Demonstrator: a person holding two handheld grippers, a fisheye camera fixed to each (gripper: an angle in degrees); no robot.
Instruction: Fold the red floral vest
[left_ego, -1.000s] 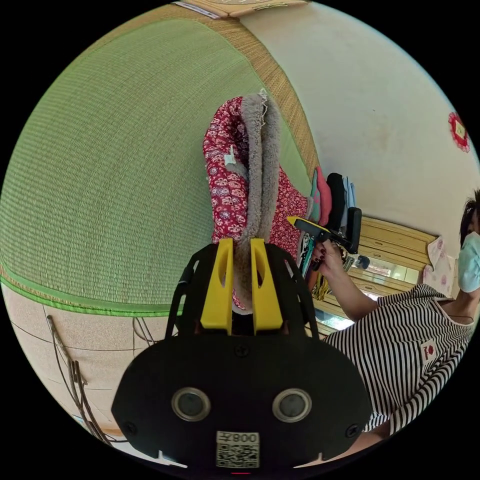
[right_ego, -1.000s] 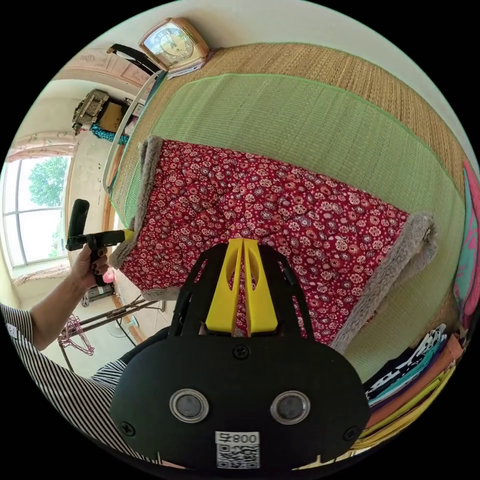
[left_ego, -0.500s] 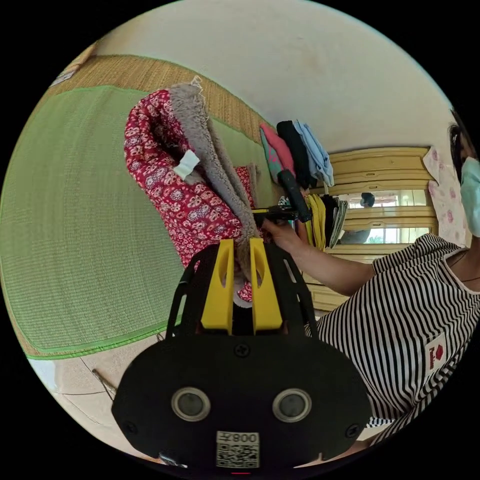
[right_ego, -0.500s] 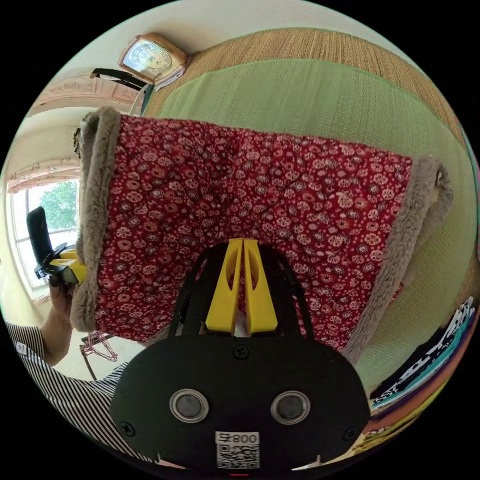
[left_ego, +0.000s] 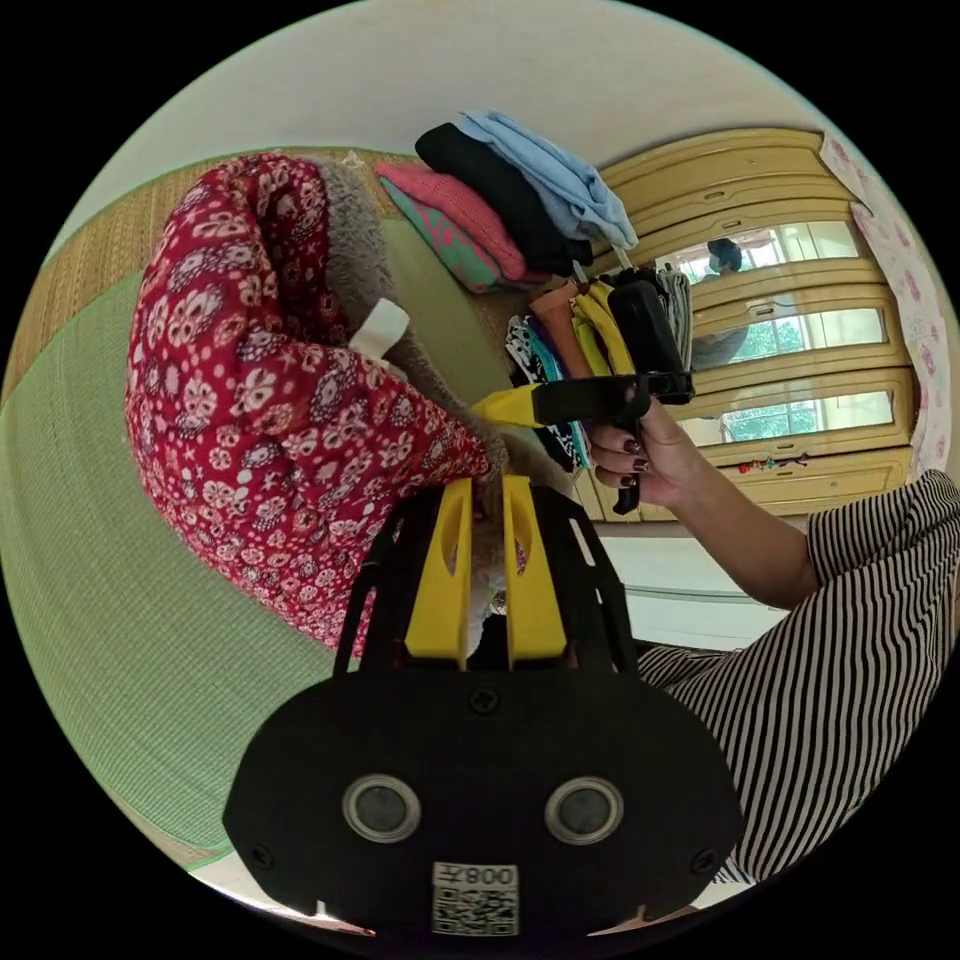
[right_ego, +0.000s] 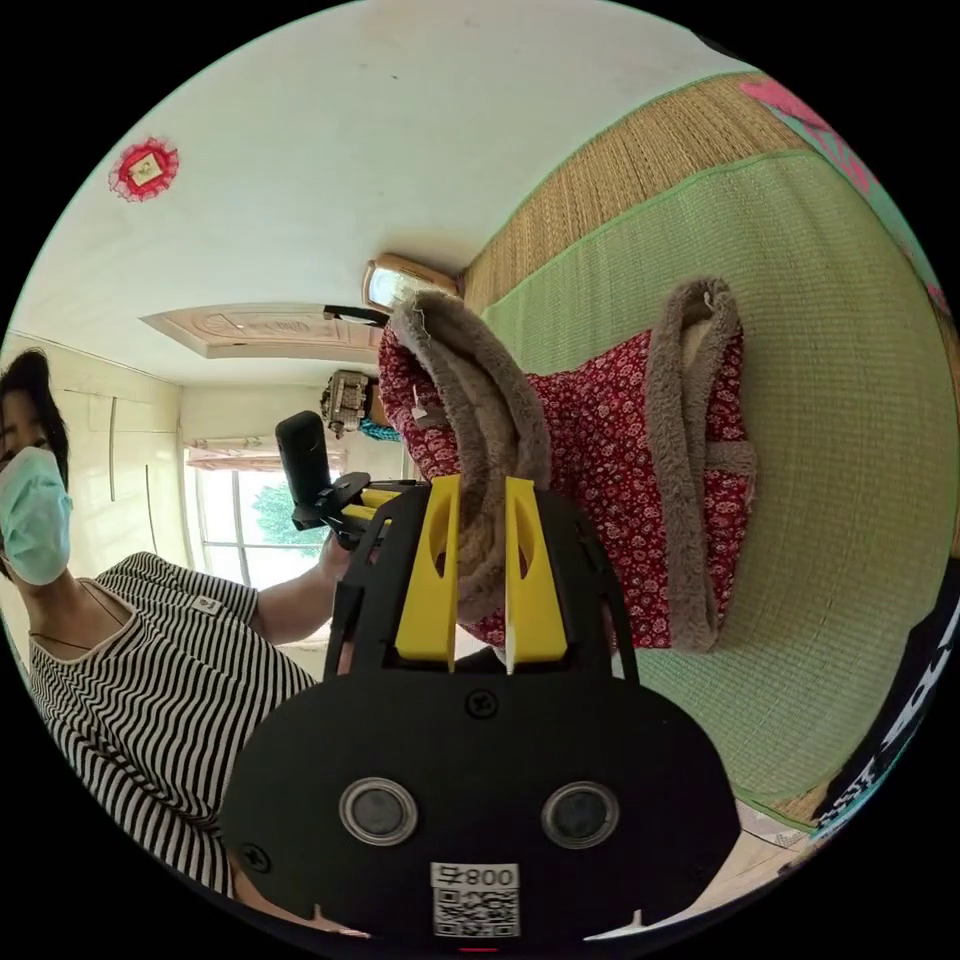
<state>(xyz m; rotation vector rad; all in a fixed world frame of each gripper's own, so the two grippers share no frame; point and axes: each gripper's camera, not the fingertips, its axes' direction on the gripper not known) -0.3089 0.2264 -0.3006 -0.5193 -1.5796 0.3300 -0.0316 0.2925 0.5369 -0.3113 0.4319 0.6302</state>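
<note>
Vest look: your red floral vest (right_ego: 600, 450) is quilted red cloth with small pale flowers, edged and lined in grey-brown fleece; a small white tag (left_ego: 378, 328) shows on the lining in the left gripper view.
Vest place: part of it rests on the green woven mat (right_ego: 850, 420), and the near part is raised off the mat and bunched into a thick roll between your two tools.
Left tool: your left tool (left_ego: 487, 492) has its yellow jaws a narrow gap apart, with the fleece edge pinched between them, so it grips the vest.
Right tool: your right tool (right_ego: 482, 490) holds its jaws slightly apart with a thick fold of fleece trim pressed between both.
Change since earlier: half a second ago the vest hung spread as a wide red panel before your right tool; now it is doubled over, and the far fleece edge lies folded on the mat.
Change in views: both cameras have swung, so the wall and ceiling now take up much of the right gripper view.
Vest against tools: the vest rises up and away from each tool's tips, and the bulk of it sits to the left of your left tool.
Other tool seen: your right hand (left_ego: 650, 460) carries the right tool just beside the vest's near edge, in front of the stacked clothes (left_ego: 520, 200).
</note>
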